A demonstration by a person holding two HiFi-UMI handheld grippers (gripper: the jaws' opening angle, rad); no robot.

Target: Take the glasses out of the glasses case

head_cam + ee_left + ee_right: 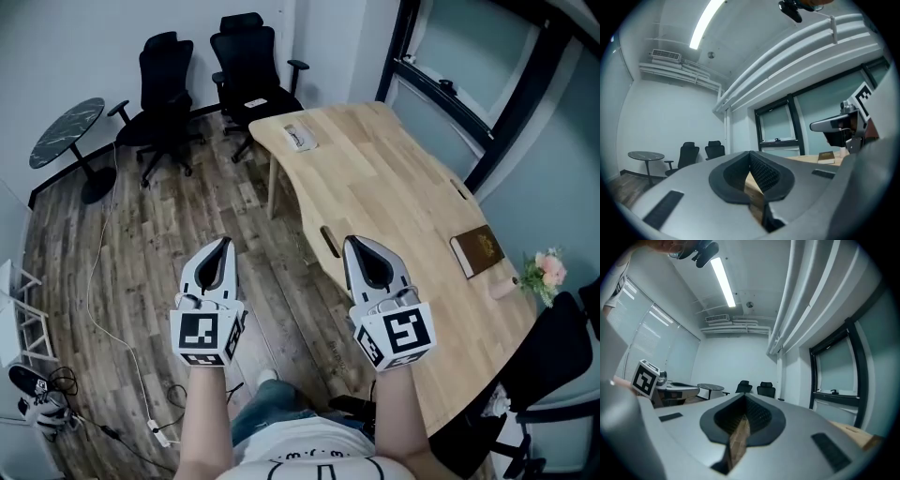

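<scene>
By the table (375,178): left gripper (222,246) and right gripper (354,246) both closed, empty | brown case (472,260), gold mark (486,247) possibly logo, unreadable.

No writing can be read: the gold mark on the brown case (478,250) on the surface (375,178) is too small, and the marker cubes (208,337) bear only black-and-white square patterns.

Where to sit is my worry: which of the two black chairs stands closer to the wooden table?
The right-hand chair, right by the wooden table's far end; the other chair stands farther left, beside the round dark table.
</scene>
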